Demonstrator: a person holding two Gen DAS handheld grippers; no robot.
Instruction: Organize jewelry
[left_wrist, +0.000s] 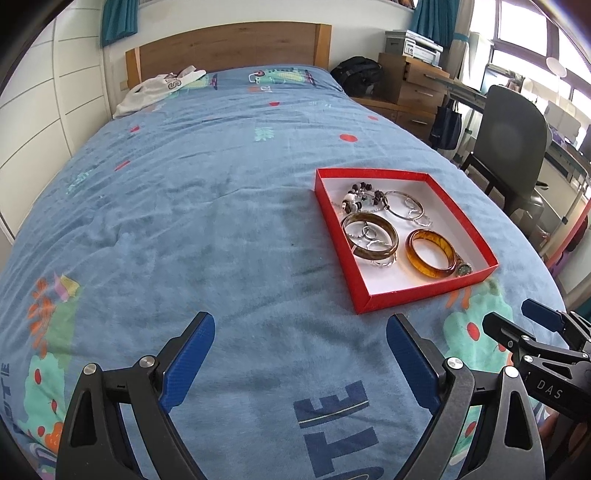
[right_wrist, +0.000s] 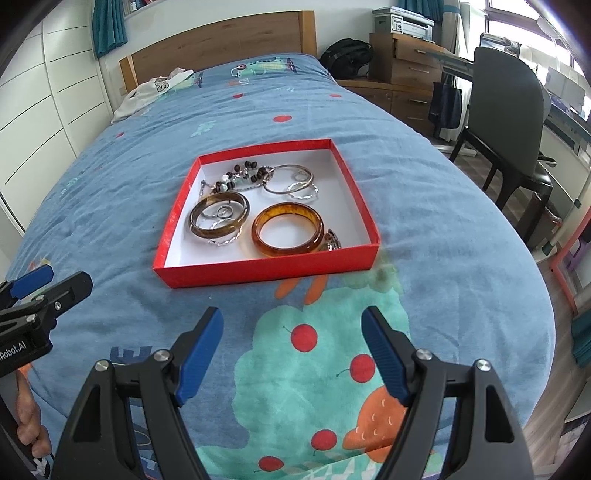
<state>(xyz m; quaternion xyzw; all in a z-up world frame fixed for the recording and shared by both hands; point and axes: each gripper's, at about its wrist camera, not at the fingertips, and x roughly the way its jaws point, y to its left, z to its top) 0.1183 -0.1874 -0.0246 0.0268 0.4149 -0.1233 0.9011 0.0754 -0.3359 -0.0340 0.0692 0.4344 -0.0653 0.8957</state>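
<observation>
A shallow red box (left_wrist: 417, 293) (right_wrist: 266, 267) with a white floor lies on the blue bedspread. In it lie an amber bangle (left_wrist: 430, 254) (right_wrist: 288, 229), a brown bangle (left_wrist: 371, 234) (right_wrist: 219, 214) over thin silver rings, a silver hoop bracelet (left_wrist: 406, 205) (right_wrist: 290, 179), a dark bead necklace (left_wrist: 364, 195) (right_wrist: 240, 175) and a watch (left_wrist: 463, 267) (right_wrist: 332, 238). My left gripper (left_wrist: 301, 330) is open and empty, left of and nearer than the box. My right gripper (right_wrist: 293, 326) is open and empty, just in front of the box.
The bed (left_wrist: 184, 221) has a wooden headboard (left_wrist: 229, 50) and a white garment (left_wrist: 159, 90) near it. A dark chair (right_wrist: 509, 122), a desk, wooden drawers (right_wrist: 410, 62) and a black backpack (right_wrist: 347, 53) stand to the right of the bed.
</observation>
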